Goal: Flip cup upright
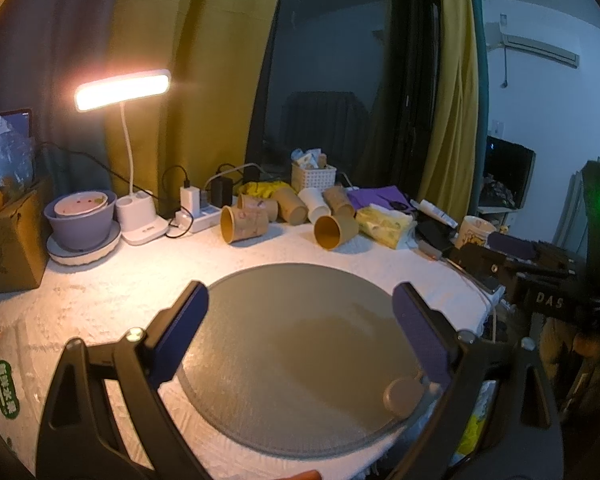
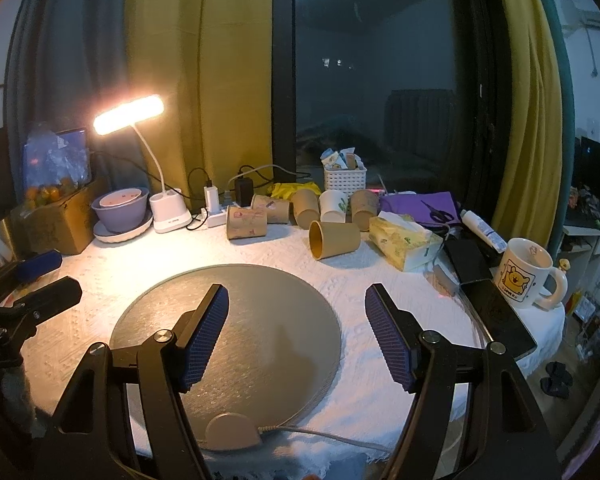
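Note:
Several paper cups lie on their sides at the back of the white-covered table. The nearest is a plain brown cup (image 1: 335,231) (image 2: 334,239), mouth toward me. A printed brown cup (image 1: 244,224) (image 2: 246,222) lies to its left. A white cup (image 1: 314,205) (image 2: 333,205) and more brown cups lie behind. My left gripper (image 1: 300,336) is open and empty above a round grey mat (image 1: 300,360). My right gripper (image 2: 296,336) is open and empty above the same mat (image 2: 236,312). Each gripper shows at the edge of the other's view.
A lit desk lamp (image 2: 129,114), purple bowl (image 2: 120,208), power strip (image 2: 216,216) and white basket (image 2: 345,178) line the back. A tissue pack (image 2: 402,242), phones (image 2: 496,308) and a cartoon mug (image 2: 524,272) sit at the right. A cardboard box (image 2: 56,220) stands left.

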Motion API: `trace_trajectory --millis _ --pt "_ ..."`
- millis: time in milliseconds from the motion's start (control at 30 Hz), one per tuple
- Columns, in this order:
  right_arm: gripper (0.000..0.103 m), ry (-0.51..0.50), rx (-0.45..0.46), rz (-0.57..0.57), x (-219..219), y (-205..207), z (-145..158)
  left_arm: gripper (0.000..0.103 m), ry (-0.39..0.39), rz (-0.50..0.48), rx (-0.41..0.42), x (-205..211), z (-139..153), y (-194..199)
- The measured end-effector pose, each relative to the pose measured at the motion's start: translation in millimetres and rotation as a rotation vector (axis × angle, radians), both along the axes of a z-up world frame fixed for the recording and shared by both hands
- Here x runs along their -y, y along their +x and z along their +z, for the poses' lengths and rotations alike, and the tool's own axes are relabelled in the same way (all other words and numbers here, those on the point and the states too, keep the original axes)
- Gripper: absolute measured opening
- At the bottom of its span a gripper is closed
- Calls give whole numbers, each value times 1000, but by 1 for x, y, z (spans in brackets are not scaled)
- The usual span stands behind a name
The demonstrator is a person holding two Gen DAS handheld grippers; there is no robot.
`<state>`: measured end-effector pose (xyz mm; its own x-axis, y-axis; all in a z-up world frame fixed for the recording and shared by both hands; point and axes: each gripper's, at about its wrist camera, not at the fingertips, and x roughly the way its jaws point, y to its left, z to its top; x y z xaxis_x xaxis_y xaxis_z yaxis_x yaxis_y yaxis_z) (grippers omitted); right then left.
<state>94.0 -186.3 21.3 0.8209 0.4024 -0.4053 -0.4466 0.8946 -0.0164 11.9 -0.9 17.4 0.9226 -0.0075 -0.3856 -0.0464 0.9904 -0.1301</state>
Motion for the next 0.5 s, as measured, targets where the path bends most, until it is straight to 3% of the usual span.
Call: trace_trajectory --millis 500 --pt "74 18 -52 -35 13 65 -3 94 35 -60 -53 15 3 73"
